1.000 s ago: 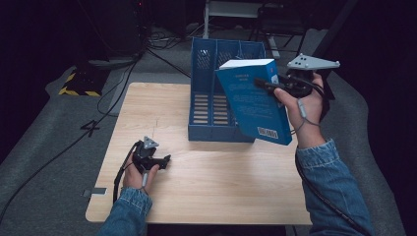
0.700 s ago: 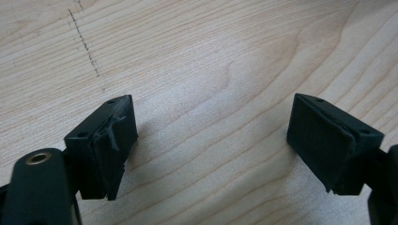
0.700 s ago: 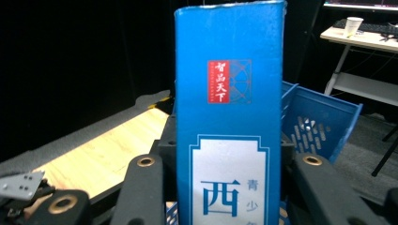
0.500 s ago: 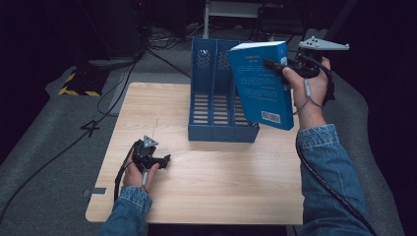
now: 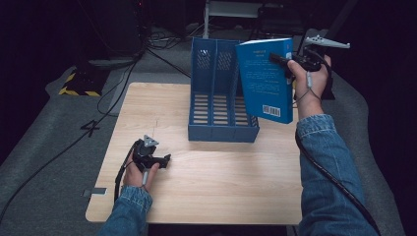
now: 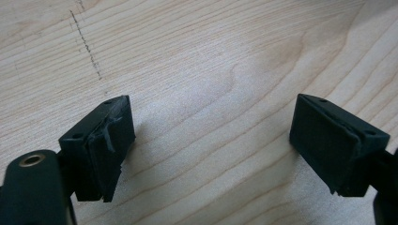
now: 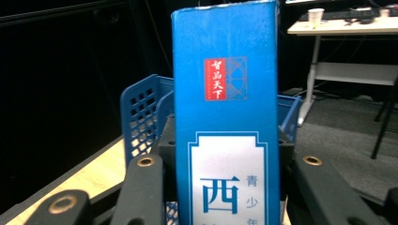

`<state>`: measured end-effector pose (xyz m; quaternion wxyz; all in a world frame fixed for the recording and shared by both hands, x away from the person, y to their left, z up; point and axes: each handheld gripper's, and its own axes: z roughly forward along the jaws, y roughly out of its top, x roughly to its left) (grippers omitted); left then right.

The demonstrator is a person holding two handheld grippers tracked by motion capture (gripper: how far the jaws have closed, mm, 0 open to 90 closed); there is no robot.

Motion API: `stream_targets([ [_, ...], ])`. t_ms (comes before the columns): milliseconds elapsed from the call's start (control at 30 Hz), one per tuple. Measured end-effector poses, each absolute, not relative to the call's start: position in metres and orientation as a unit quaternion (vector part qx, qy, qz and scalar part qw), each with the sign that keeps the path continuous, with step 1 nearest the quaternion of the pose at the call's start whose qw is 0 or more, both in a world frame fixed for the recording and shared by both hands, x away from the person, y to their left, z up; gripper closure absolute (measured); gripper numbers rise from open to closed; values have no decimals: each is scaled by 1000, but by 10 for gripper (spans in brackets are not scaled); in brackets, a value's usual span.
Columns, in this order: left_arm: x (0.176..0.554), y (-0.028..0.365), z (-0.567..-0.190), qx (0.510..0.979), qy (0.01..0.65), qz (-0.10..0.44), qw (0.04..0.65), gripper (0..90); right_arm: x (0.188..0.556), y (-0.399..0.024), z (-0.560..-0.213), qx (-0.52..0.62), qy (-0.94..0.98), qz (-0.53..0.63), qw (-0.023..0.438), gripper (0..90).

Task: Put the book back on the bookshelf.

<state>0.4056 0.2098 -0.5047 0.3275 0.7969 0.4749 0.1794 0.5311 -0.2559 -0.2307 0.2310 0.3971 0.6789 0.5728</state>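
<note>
The right gripper (image 5: 280,60) is clamped on a blue book (image 5: 265,81), its jaws pinching the book from both sides near the upper edge, so the book hangs below and in front of it in the air. From the right gripper view the spine (image 7: 226,122) faces the camera, with a red label high on it and a white panel of blue characters below. The book's long axis runs nearly upright, tipped a little, with the barcode corner lowest. Directly beneath and just to the left of that corner stands a blue slotted file holder (image 5: 216,98), open at the top, on the wooden table (image 5: 216,187). I judge the coming move to be a lowering of the book into the holder's right-hand compartment, so the book must stay upright and line up with that slot. The left gripper (image 5: 164,160) rests well apart on the near side of the table, jaws spread wide over bare wood, holding nothing.
</note>
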Motion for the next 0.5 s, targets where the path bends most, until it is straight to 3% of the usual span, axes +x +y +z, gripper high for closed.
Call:
stream_targets([
  [500,406,210,-505,797,475,180,327,148,552,-259,-237,456,654,555,237,614],
])
